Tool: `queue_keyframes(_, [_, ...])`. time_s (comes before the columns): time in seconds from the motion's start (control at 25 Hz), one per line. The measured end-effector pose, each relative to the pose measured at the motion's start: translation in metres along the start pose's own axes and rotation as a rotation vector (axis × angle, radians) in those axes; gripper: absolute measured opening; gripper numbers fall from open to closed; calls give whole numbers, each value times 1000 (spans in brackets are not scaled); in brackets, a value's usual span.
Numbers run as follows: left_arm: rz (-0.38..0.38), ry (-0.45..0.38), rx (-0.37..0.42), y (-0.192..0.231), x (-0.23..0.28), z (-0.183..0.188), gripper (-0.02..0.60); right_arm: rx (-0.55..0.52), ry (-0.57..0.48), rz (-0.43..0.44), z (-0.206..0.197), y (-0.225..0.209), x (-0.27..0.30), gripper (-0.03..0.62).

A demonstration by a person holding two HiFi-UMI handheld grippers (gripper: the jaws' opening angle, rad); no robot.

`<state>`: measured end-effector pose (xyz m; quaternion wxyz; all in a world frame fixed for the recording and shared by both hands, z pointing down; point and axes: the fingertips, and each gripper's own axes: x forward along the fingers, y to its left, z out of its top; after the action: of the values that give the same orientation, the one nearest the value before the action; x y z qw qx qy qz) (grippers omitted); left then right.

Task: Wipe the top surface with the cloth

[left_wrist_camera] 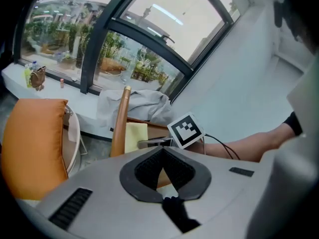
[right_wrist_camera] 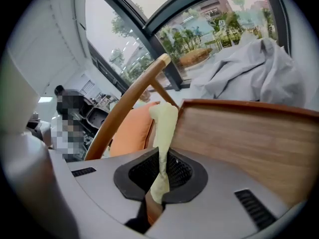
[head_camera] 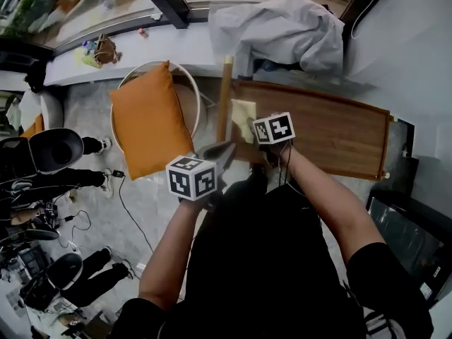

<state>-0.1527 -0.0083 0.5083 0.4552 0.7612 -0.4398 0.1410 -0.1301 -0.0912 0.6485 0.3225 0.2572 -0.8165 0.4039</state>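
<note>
A pale yellow cloth point(right_wrist_camera: 165, 126), soft and bunched into a narrow fold, is pinched between the ribbed black jaws of the right gripper point(right_wrist_camera: 161, 157) at the left end of the smooth, rimmed wooden top point(right_wrist_camera: 249, 138). The left gripper point(left_wrist_camera: 162, 154) is held closed and empty alongside. Crumpled grey fabric point(head_camera: 282, 30) is heaped beyond.

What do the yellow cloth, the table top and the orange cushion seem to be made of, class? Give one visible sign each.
Yellow cloth: soft woven or microfibre fabric, matt; it droops and folds where the right gripper pinches it.
Table top: wood or wood veneer, satin; streaked brown grain.
Orange cushion: matt textile cover, probably padded; plump, with soft corners.
</note>
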Motion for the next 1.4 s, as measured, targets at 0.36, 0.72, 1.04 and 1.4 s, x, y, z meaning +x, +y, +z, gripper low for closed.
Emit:
queue_keyframes(0.36, [25, -3, -27, 18, -14, -12, 8, -114, 139, -108, -33, -10, 50, 32])
queue_keyframes(0.72, [23, 11, -17, 0, -4, -17, 8, -158, 167, -156, -42, -33, 28, 32])
queue_keyframes(1.04, [24, 70, -27, -22, 33, -31, 8, -87, 184, -232, -64, -96, -27, 32])
queue_keyframes(1.4, [-41, 94, 22, -81, 83, -25, 8, 40, 184, -317, -90, -181, -102, 32])
